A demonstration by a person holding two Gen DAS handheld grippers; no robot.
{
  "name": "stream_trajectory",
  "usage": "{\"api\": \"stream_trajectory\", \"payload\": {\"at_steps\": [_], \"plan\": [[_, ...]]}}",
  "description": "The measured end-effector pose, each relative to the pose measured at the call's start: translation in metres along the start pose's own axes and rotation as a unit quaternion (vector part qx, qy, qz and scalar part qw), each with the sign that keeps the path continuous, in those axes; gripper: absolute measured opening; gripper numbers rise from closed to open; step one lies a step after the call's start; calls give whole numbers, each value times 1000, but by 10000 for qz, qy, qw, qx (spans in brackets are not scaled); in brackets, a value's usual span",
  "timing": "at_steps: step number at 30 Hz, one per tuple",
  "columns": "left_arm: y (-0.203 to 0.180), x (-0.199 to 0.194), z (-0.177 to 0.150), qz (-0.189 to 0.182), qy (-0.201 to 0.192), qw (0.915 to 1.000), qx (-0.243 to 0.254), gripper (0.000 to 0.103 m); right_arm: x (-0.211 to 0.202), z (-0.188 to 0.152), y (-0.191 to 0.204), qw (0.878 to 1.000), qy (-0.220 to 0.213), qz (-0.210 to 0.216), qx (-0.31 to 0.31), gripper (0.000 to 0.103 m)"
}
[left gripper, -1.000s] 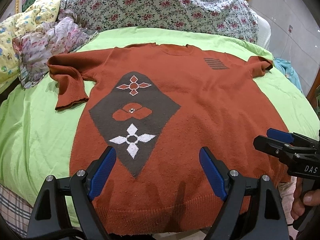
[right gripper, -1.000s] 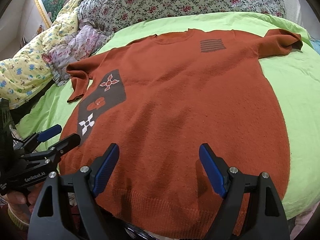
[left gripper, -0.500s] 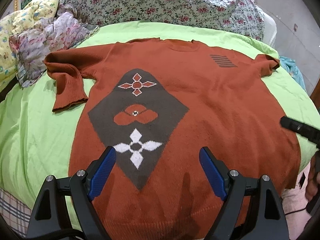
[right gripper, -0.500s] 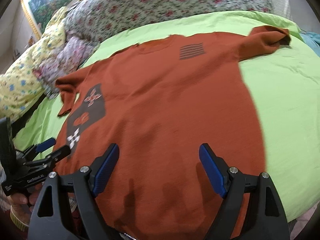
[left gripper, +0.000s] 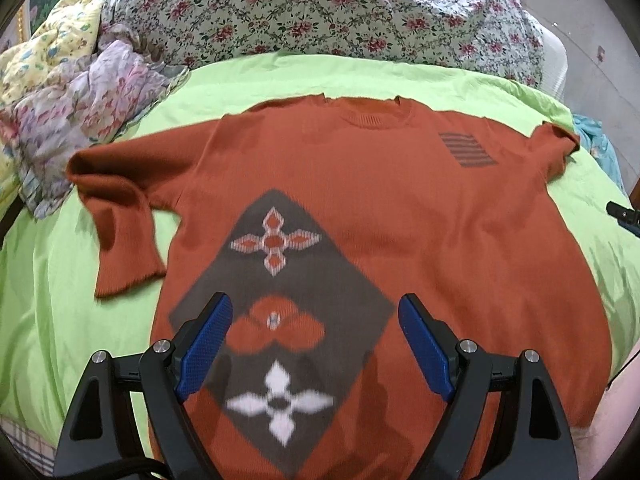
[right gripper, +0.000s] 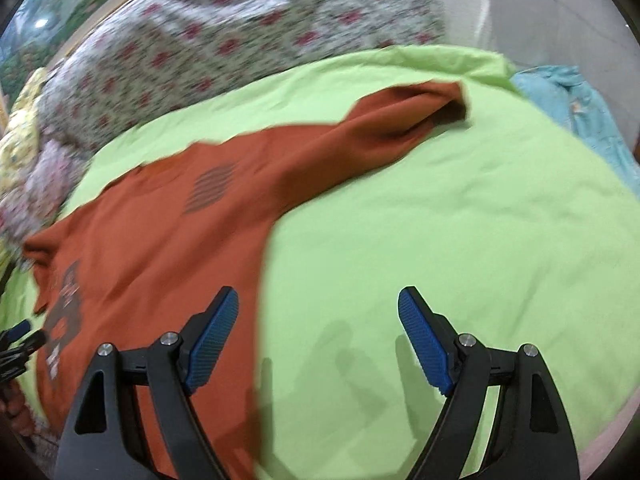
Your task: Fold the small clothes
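Note:
An orange knit sweater (left gripper: 400, 208) with a grey diamond pattern lies spread flat, front up, on a green bedsheet (left gripper: 60, 312). My left gripper (left gripper: 314, 328) is open and empty, hovering over the sweater's lower front. In the right wrist view the sweater (right gripper: 160, 240) lies to the left with its right sleeve (right gripper: 412, 112) stretched toward the far side. My right gripper (right gripper: 318, 328) is open and empty above the sheet (right gripper: 460, 220), beside the sweater's right edge. Its tip shows at the left wrist view's right edge (left gripper: 624, 216).
A floral quilt (left gripper: 320, 12) is piled at the head of the bed. Crumpled floral and yellow cloths (left gripper: 72, 100) lie at the far left. A light blue cloth (right gripper: 576, 104) lies at the far right edge of the bed.
My left gripper has moved forward over the sweater from the hem. My right gripper has swung right, off the sweater and over the bare sheet. Both stay open.

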State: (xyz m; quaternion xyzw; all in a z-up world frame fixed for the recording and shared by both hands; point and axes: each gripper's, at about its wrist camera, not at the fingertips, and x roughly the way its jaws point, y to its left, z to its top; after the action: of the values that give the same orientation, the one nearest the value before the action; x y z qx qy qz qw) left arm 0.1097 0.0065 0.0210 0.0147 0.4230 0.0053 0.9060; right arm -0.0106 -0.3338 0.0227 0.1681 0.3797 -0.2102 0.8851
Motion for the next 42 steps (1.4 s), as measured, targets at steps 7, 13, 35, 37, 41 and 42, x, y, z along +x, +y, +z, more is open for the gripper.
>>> {"api": "stream_trajectory", "payload": {"at_steps": [7, 13, 35, 37, 41, 42], "plan": [[-5, 36, 41, 145, 77, 9998, 59, 86, 40, 66, -76, 9971, -291, -702, -33, 82], [-6, 76, 74, 214, 237, 9995, -13, 86, 88, 122, -113, 9912, -476, -1108, -547, 82], [0, 106, 89, 159, 310, 9994, 48, 86, 99, 162, -107, 9879, 1153, 74, -1038, 4], [4, 100, 87, 105, 256, 9996, -8, 86, 79, 154, -90, 9828, 1431, 663, -962, 4], [12, 88, 82, -20, 192, 9997, -138, 86, 45, 144, -42, 9586, 1696, 2141, -802, 4], [14, 86, 81, -41, 199, 9997, -157, 86, 38, 143, -25, 9499, 1707, 2491, -808, 4]]}}
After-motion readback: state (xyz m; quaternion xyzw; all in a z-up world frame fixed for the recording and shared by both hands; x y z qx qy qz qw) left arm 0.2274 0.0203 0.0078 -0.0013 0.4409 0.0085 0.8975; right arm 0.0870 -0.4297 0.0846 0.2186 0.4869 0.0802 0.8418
